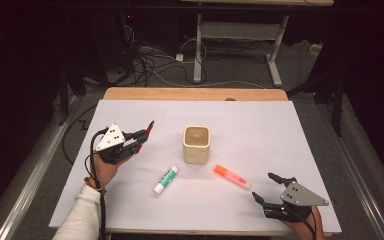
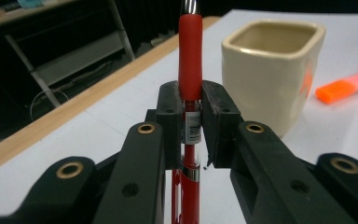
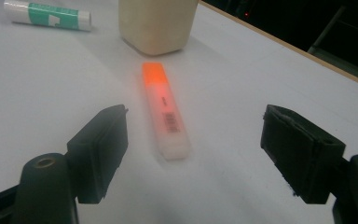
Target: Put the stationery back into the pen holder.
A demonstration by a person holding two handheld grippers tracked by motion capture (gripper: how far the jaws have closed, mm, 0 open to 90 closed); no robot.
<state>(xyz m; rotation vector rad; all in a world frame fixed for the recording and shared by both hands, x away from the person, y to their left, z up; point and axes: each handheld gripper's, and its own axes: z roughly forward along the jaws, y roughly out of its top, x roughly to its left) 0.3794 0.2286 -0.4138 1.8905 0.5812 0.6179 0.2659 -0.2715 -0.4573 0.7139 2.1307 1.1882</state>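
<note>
The jaws of the left gripper [image 2: 192, 123] are clamped on a red pen [image 2: 190, 70], pads pressing its barrel at the label, the pen running straight up the middle of the left gripper view. In the high view that gripper [image 1: 139, 140] sits at centre left, raised over the white table [image 1: 260, 125], the pen [image 1: 147, 131] slanting toward the upper right. Right of it, at the frame's centre, stands a cream cup [image 1: 196, 144], upright and open-topped. The jaws of the right gripper [image 3: 193, 149] stand wide apart with nothing between the pads; an orange highlighter [image 3: 165, 109] lies on the table just beyond them, not touched. In the high view this gripper [image 1: 263, 186] is at lower right, the highlighter [image 1: 232, 176] lying between it and the cup. A green-and-white glue stick [image 1: 165, 180] lies below and left of the cup.
</note>
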